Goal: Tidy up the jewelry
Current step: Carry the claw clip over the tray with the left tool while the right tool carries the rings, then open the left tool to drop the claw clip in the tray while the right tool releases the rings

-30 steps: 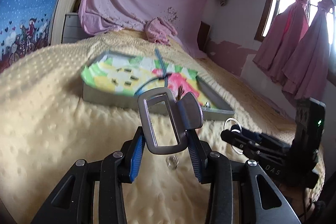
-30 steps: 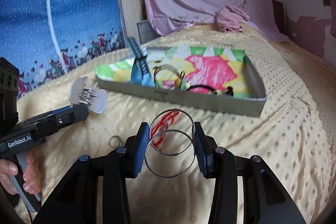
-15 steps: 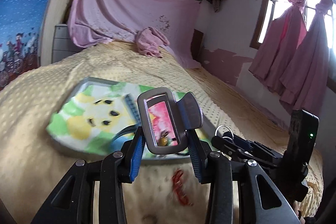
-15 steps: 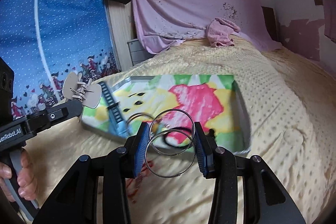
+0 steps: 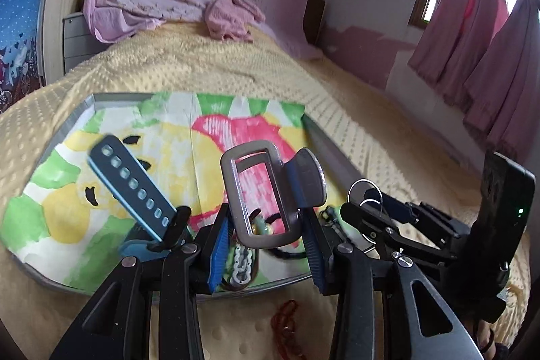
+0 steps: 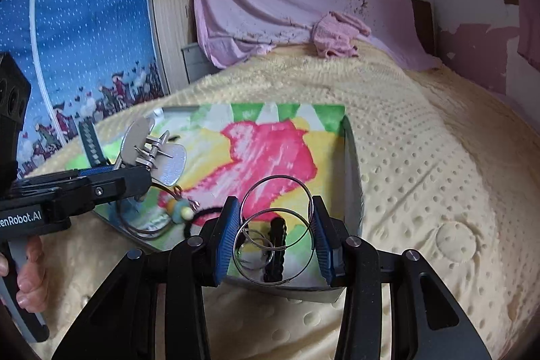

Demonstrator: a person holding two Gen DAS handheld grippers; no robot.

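Observation:
My left gripper (image 5: 266, 245) is shut on a silver hair clip (image 5: 256, 191), held over the near edge of the colourful tray (image 5: 314, 137). It also shows in the right wrist view (image 6: 101, 181) with the clip (image 6: 155, 154). My right gripper (image 6: 275, 245) is shut on two silver hoop rings (image 6: 275, 218), held over the tray's near right corner (image 6: 351, 157). In the tray lie a blue watch strap (image 5: 131, 184), a metal chain (image 5: 243, 262), a black hair tie (image 6: 209, 215) with a felt charm (image 6: 180, 210), and a black hair clip (image 6: 276, 242).
A red bead string (image 5: 287, 326) lies on the yellow blanket (image 6: 422, 157) in front of the tray. A pink cloth (image 6: 337, 32) lies at the bed's far end. Pink curtains (image 5: 479, 49) hang at right, a blue panel (image 6: 77, 39) at left.
Both grippers have moved forward and now hang over the tray's near edge, each holding its item. The red bead string now lies behind the left gripper's tips.

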